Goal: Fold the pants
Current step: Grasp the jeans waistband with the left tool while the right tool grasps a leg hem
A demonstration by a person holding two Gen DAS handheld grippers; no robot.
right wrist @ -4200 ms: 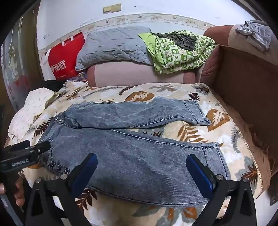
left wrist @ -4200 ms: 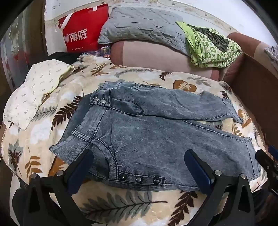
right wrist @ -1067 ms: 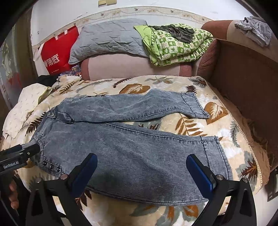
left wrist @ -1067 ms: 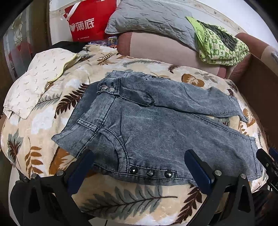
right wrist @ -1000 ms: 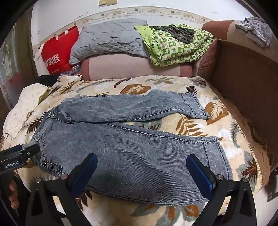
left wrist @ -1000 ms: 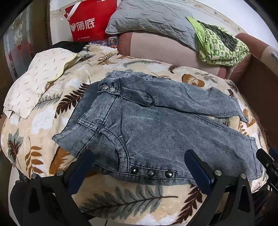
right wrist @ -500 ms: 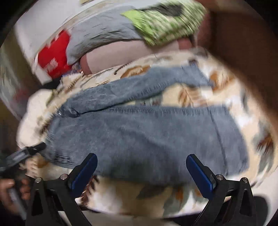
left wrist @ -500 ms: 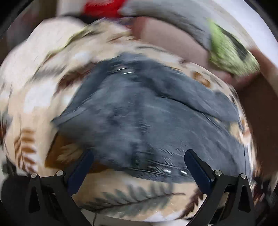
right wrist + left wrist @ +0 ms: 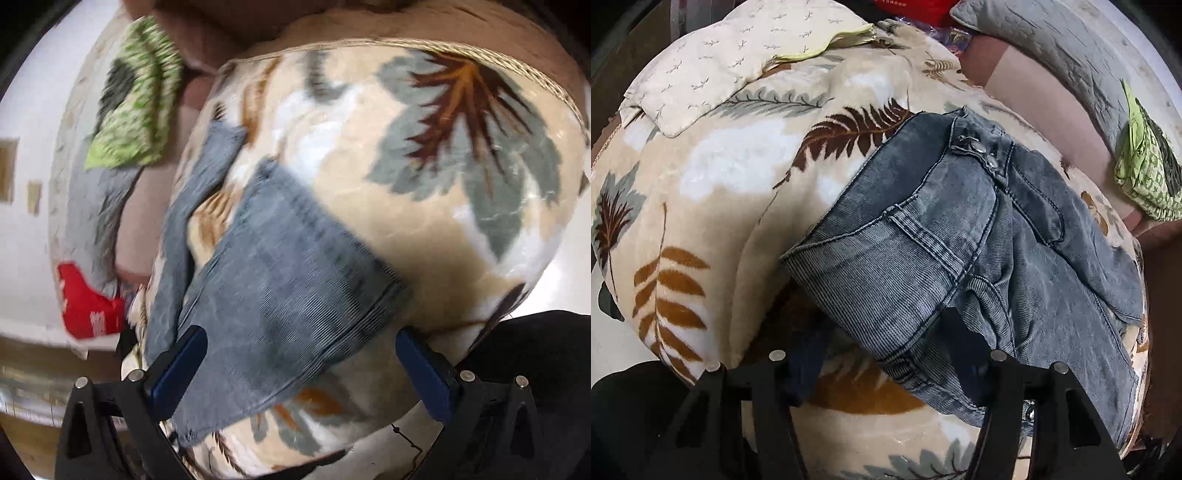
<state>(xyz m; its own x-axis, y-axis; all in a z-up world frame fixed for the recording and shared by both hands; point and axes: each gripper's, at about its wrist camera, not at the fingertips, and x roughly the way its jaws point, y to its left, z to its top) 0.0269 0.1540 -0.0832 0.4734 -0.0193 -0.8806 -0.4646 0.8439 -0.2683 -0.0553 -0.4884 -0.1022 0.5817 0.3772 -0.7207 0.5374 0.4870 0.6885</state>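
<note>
Pants (image 9: 960, 236): spread on the leaf-print blanket (image 9: 713, 177), waist end at its near edge, both legs laid out toward the sofa back.
Left gripper (image 9: 886, 363): jaws apart, set astride the near waistband corner, nothing pinched.
Right gripper (image 9: 299, 362): jaws spread around the near leg hem (image 9: 306, 295); contact cannot be judged through the blur.
Step in hand: corner and hem are best gripped deep, then lifted level together.
Room: open blanket beyond the far leg; drop-off just beneath both grippers.
</note>
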